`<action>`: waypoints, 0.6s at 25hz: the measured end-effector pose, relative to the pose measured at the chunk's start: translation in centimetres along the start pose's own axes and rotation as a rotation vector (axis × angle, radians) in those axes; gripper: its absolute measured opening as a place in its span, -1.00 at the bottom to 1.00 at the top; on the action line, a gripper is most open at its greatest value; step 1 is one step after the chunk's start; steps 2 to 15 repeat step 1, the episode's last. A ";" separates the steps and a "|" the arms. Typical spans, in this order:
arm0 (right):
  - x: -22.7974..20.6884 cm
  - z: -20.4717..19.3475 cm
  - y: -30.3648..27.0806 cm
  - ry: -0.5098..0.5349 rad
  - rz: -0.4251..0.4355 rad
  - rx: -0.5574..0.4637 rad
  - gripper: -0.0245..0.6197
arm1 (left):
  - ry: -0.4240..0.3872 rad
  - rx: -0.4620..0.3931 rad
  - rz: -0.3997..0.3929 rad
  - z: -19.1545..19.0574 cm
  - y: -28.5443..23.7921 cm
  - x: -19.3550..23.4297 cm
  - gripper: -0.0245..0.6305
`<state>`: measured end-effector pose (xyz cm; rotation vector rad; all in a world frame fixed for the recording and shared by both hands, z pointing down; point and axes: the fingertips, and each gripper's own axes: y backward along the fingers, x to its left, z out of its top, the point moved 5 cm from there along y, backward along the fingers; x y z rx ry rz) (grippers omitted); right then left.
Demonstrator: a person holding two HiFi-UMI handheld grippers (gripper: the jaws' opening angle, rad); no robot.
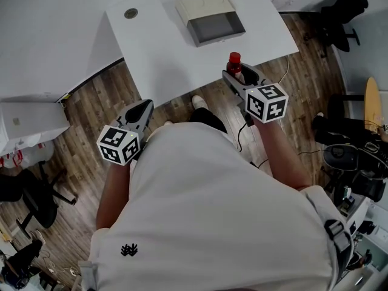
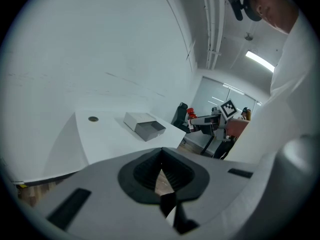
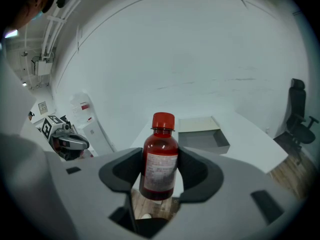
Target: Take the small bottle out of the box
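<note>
Fingers (image 3: 120, 171) of your right gripper (image 1: 237, 75) grasp the small bottle (image 3: 160, 166), upright by the desk (image 1: 157, 53) edge, apart from the open box (image 1: 209, 17); your left gripper (image 1: 144, 108) is clenched, empty.

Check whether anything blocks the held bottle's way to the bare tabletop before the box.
Nothing visible does. The right gripper holds the small bottle at the table's near edge; bare tabletop lies between it and the box.
</note>
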<state>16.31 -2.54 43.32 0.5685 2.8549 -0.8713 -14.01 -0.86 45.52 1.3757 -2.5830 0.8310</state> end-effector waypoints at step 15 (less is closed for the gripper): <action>-0.2 0.1 -0.1 0.000 0.000 0.000 -0.22 | -0.001 0.001 0.000 0.1 -0.2 0.0 -0.91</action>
